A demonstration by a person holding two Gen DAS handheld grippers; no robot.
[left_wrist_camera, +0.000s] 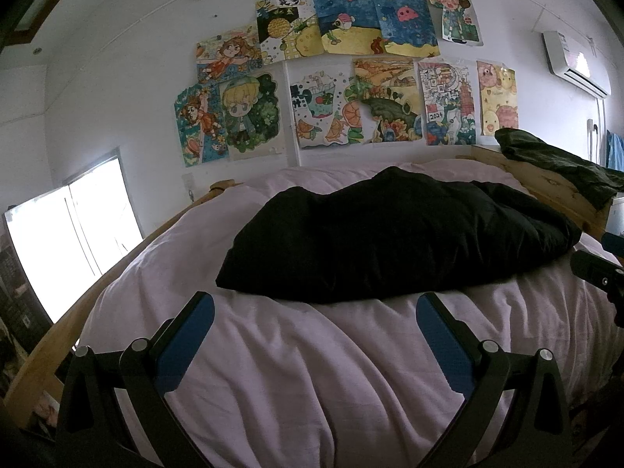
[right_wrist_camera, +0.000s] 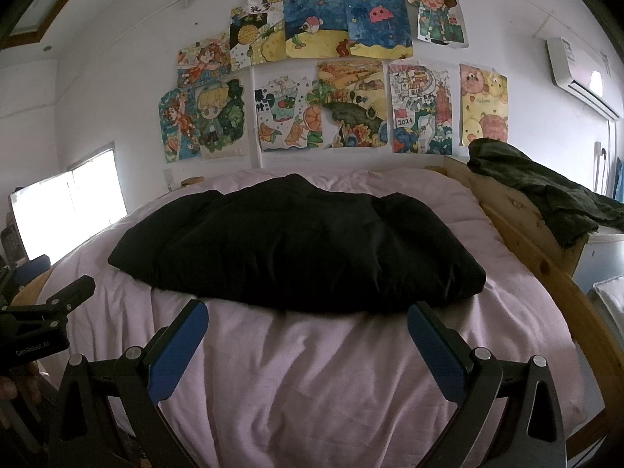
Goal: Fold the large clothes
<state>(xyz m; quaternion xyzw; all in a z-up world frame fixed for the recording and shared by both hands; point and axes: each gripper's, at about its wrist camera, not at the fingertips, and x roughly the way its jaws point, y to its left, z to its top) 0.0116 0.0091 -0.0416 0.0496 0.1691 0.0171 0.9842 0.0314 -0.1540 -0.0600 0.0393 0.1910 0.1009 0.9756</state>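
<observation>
Black garment (left_wrist_camera: 394,238), bunched on pink bedsheet (left_wrist_camera: 312,370); beyond it drawings (left_wrist_camera: 343,70); left gripper (left_wrist_camera: 315,312) and right gripper (right_wrist_camera: 307,319) spread, empty; folds indistinct.

Black garment (left_wrist_camera: 390,238) (right_wrist_camera: 296,249), folded in a puffy bundle, lying mid-bed

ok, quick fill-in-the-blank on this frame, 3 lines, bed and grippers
The black garment lies on a ____ sheet.
Both the left hand-held gripper and the right hand-held gripper have jaws ____.
A dark green garment hangs over the ____ bed frame.

Missing words: pink; open; wooden
</observation>
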